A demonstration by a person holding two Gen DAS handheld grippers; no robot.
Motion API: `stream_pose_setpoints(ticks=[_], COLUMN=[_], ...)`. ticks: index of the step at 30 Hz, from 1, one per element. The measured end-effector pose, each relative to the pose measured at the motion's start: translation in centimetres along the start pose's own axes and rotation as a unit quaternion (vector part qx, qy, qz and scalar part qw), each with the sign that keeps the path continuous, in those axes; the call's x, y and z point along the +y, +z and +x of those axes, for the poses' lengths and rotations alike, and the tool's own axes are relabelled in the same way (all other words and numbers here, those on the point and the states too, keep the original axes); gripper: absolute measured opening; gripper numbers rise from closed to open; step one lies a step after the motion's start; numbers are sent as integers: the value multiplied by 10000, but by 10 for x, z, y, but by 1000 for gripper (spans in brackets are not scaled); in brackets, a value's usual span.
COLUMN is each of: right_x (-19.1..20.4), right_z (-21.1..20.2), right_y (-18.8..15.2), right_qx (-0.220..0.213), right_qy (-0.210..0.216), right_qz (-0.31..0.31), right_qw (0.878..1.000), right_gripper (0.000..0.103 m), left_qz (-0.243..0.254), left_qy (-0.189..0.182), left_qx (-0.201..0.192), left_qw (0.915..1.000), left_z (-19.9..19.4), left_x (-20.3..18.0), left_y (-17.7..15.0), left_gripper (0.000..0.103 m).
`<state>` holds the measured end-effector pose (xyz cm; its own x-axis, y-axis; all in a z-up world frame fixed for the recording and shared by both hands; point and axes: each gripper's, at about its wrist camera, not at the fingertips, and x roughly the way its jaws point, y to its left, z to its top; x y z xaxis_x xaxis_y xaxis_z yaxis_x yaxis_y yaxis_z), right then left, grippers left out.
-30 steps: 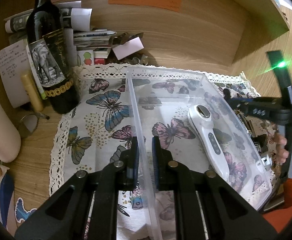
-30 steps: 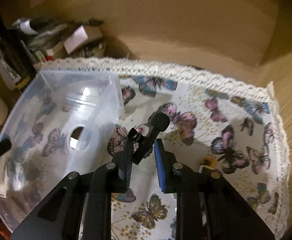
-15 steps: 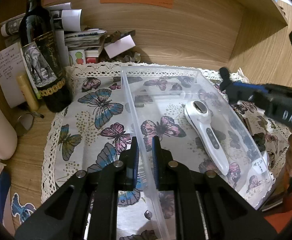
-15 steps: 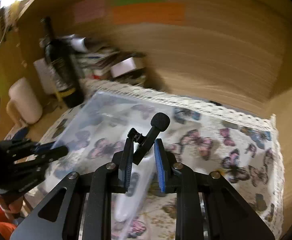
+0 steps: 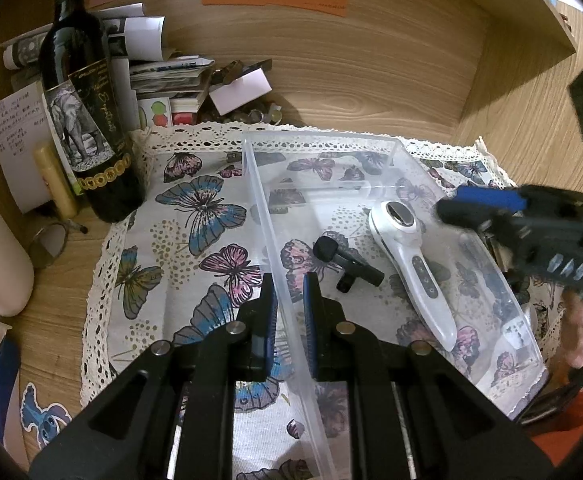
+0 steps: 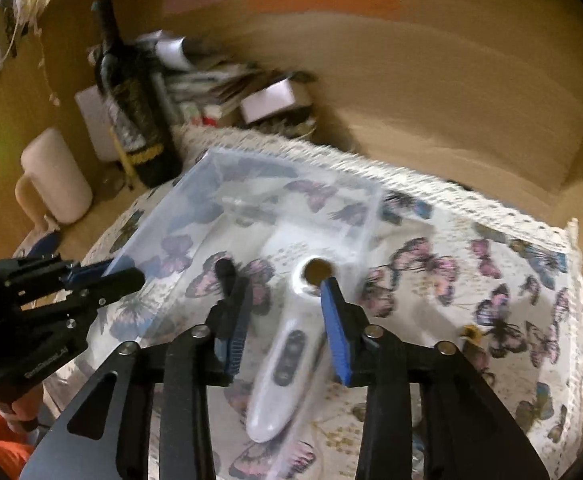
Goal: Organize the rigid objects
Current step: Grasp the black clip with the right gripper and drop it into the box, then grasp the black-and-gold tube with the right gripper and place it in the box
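Right tongs (image 6: 287, 316) spread above bin (image 5: 375, 142); microphone (image 5: 345, 260) inside.

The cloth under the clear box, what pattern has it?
Butterflies on the cloth, clearest in the left wrist view.

A black clip microphone (image 5: 345, 261) lies flat beside a white handheld device (image 5: 413, 265) inside the clear bin (image 5: 387, 148).

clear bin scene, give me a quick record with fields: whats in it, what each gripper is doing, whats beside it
container: clear plastic bin on butterfly cloth
contents: white handheld device; black clip-on microphone, lying left of it
left gripper: jaws straddle the bin's left wall, narrow gap
right gripper: open, empty, above the bin
beside bin: wine bottle upright, off the cloth's far left corner
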<state>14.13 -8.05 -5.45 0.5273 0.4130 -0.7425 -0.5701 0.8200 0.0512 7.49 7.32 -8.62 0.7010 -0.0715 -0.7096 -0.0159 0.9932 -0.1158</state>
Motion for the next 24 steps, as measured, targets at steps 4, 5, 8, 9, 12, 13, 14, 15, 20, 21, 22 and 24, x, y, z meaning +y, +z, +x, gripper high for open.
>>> stream_pose_setpoints(ticks=[4, 5, 8, 9, 12, 13, 14, 15, 20, 21, 22, 24], right_x=[-25, -33, -59, -66, -93, -101, -106, -110, -123, -122, -121, -116], right_z=[-26, -34, -52, -56, -64, -64, -63, -61, -43, -39, -35, -23], right_y=[-1, -3, -9, -11, -20, -24, -26, -29, -43, -44, -45, -46], right_qx=[-290, -355, -457, -472, -376, -306, -254, -192, 136, 204, 258, 444], right_qy=[-334, -453, -832, -958, -1231, -1316, -1366, -1409, -1235, -1159, -1095, -1045], right_qz=[302, 405, 668, 747, 1047, 1150, 1203, 1259, 1432, 1404, 1366, 1259], right_qw=[9986, 9975, 9932, 9915, 9861, 9841, 9830, 9818, 9819, 9831, 9842, 9855], right_gripper=[45, 45, 47, 48, 49, 49, 49, 49, 49, 48, 42, 34], left_qz=[7, 10, 6, 5, -1, 4, 8, 14, 9, 7, 11, 14], left_qy=[6, 12, 15, 20, 25, 26, 27, 30, 31, 29, 29, 28], left_qx=[3, 4, 3, 3, 5, 6, 6, 7, 10, 10, 10, 9], left_qw=[10000, 10000, 10000, 10000, 10000, 10000, 10000, 10000, 10000, 10000, 10000, 10000], left_z=[0, 1, 0, 0, 0, 0, 0, 0, 0, 0, 0, 0], left_x=[0, 0, 0, 0, 0, 0, 0, 1, 0, 0, 0, 0], left_y=[0, 0, 0, 0, 0, 0, 0, 0, 0, 0, 0, 0], left_gripper=[12, 12, 12, 12, 12, 12, 12, 12, 12, 12, 12, 12])
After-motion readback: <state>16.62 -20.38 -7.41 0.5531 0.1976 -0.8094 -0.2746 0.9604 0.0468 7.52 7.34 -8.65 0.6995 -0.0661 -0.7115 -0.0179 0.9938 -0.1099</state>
